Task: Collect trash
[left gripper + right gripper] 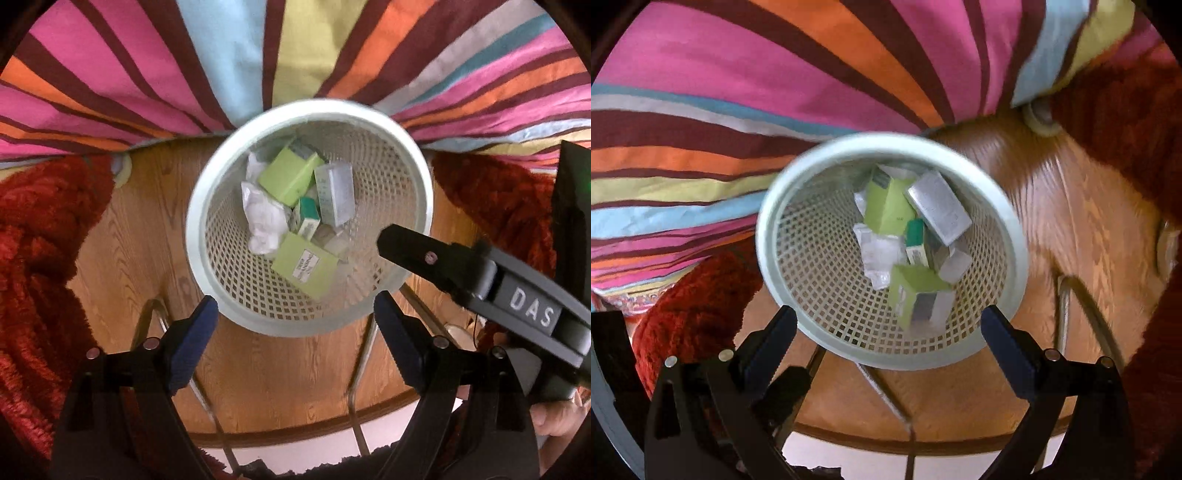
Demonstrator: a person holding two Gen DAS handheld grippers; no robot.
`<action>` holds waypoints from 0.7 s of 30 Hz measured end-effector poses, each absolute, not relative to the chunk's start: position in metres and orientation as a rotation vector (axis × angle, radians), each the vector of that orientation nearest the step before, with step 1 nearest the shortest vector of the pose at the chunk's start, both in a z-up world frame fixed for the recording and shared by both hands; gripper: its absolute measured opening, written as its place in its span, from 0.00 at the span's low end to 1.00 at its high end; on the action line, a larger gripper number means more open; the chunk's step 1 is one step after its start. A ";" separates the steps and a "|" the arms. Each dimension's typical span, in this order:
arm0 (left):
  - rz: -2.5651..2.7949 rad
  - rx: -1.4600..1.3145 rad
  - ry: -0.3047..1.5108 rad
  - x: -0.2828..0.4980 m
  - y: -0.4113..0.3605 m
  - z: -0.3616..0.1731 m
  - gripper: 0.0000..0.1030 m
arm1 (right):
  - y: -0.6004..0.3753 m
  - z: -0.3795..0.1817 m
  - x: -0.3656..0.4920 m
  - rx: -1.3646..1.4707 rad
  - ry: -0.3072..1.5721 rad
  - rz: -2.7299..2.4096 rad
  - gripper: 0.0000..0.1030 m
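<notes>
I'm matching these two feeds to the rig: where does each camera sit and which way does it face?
Left wrist: on the left gripper, facing steeply down into the white basket; both open fingers, the right gripper and a hand show.
Right wrist: on the right gripper, facing down into the basket; its open fingers show.
Shared: basket, boxes, striped cloth.

Pale mint lattice plastic wastebasket point(413, 192), lime-green cardboard boxes point(288, 177), silver-grey carton point(338, 197), crumpled white paper point(264, 218), pink-orange-maroon-blue striped fabric point(147, 74), shaggy red rug point(33, 240), warm brown wood-grain floor point(140, 236)
</notes>
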State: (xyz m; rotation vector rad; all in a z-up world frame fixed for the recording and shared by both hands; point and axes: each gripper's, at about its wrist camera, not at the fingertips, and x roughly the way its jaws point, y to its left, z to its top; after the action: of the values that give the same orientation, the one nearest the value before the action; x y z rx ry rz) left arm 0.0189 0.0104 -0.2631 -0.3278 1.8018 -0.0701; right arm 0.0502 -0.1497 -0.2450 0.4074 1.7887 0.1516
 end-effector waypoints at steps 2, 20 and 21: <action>-0.061 -0.326 1.740 0.020 0.014 -0.250 0.82 | -0.149 -0.229 0.054 0.372 1.738 0.171 0.93; 0.023 -0.148 1.331 0.030 0.028 -0.140 0.82 | -0.158 -0.078 0.052 0.078 1.213 0.250 0.93; 0.031 -0.146 1.311 0.030 0.029 -0.134 0.82 | -0.158 -0.073 0.051 0.071 1.196 0.249 0.93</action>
State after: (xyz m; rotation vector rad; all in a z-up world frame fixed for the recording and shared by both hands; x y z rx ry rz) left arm 0.0297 0.0289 -0.1339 -0.1464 1.3110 0.0313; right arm 0.0509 -0.1580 -0.0731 0.0706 1.1959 0.2494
